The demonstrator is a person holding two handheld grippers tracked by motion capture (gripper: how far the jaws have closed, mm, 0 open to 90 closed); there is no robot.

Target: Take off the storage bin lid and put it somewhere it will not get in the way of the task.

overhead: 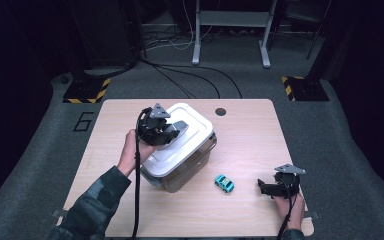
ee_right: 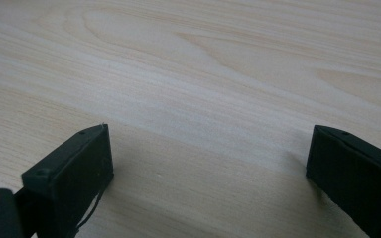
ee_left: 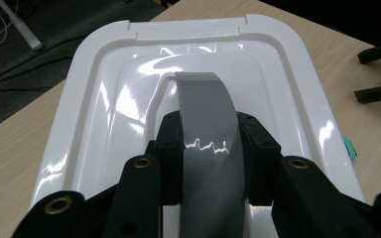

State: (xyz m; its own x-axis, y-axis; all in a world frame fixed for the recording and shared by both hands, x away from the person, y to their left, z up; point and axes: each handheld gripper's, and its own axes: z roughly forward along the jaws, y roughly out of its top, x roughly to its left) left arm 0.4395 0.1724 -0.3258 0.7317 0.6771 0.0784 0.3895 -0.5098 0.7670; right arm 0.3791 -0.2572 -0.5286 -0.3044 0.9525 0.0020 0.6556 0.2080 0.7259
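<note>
Counts first: one box (overhead: 182,167), one white lid (overhead: 190,125) on it, one grey handle (ee_left: 206,114) on the lid, one toy car (overhead: 224,183), two grippers, all on one table (overhead: 245,130). I use the box as my landmark.

My left gripper (overhead: 172,131) sits over the lid top; in the left gripper view its jaws are clamped tight on the handle from both sides, pads pressed against the grey strap. My left hand (overhead: 130,150) is at the box's left side. The lid looks seated on the box, though I can't tell if it's lifted at all.

The car, teal, lies on the table just right of the box's near corner, touching neither.

My right gripper (overhead: 266,187) is well right of the box, past the car, low over the table. Its jaws stand wide apart with nothing between them, bare wood under them in the right gripper view.
</note>
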